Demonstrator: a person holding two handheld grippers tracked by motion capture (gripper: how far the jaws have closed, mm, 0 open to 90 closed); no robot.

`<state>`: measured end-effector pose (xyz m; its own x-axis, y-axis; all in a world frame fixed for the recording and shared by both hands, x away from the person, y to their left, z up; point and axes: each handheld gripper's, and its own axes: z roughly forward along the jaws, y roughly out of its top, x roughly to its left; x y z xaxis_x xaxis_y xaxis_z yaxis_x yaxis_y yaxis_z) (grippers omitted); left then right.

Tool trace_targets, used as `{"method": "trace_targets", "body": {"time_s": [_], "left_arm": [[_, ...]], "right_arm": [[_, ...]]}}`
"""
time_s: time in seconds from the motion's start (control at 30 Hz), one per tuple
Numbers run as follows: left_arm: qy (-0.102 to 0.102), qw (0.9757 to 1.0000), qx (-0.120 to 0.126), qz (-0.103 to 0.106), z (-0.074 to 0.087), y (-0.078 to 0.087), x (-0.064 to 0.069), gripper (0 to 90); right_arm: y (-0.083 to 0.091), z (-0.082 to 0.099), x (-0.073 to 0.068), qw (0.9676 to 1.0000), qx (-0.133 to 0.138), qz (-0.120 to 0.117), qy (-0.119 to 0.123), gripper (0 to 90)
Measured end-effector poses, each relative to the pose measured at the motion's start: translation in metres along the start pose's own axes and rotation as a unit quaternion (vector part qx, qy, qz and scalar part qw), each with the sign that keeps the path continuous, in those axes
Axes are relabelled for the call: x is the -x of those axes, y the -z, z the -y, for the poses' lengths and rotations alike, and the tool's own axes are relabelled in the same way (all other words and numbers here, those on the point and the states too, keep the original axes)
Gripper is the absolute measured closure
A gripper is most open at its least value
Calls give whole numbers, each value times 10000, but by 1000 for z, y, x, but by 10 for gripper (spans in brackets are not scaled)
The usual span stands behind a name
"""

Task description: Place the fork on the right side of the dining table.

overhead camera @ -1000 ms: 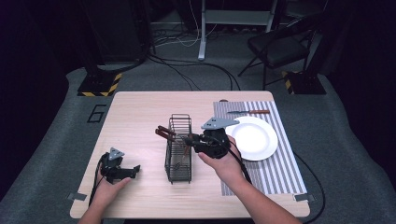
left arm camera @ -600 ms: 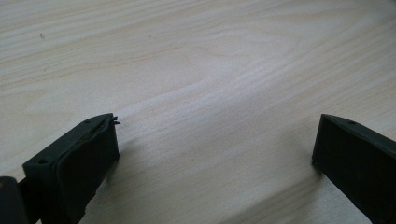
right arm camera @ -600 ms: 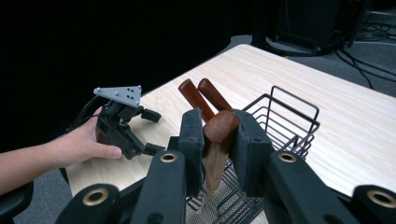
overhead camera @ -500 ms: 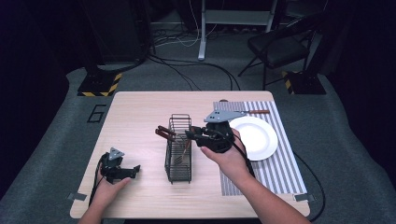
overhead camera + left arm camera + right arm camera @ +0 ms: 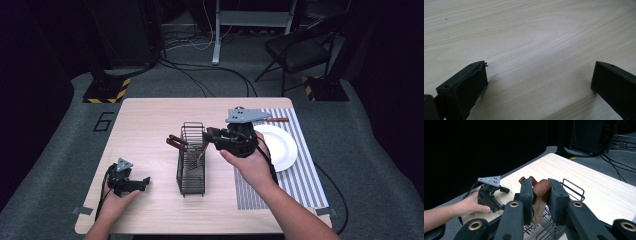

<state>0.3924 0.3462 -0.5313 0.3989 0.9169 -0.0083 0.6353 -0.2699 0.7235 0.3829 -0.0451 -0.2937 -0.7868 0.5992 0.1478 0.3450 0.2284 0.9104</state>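
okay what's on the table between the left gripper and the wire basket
Nothing. In the high view, only bare wooden table lies between the left gripper and the wire basket.

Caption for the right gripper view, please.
Right gripper shut on a brown-handled utensil above the wire basket.

Black tongs (image 5: 541, 195) pinch a brown wooden utensil handle (image 5: 542, 188) above a black wire rack (image 5: 191, 160), on a pale wood-grain table (image 5: 145, 130) with a white plate (image 5: 280, 146) on a grey-and-white striped mat (image 5: 300, 175).
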Motion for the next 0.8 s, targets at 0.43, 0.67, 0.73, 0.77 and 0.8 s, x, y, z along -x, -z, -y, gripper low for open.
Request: {"method": "trace_targets", "body": {"time_s": [0.43,0.67,0.73,0.77,0.8], "left_arm": [[-7,10000,20,6,0,0,0,2],[-5,10000,23,7,0,0,0,2],[-4,10000,20,5,0,0,0,2],[0,10000,23,4,0,0,0,2],[0,10000,23,4,0,0,0,2]], "right_arm": [[17,-6,8,9998,167,34,-79,748],[27,-8,14,9995,248,48,-198,748],[31,-9,16,9994,276,49,-191,748],[35,-10,17,9993,314,56,-211,748],[35,-10,17,9993,314,56,-211,748]]}}
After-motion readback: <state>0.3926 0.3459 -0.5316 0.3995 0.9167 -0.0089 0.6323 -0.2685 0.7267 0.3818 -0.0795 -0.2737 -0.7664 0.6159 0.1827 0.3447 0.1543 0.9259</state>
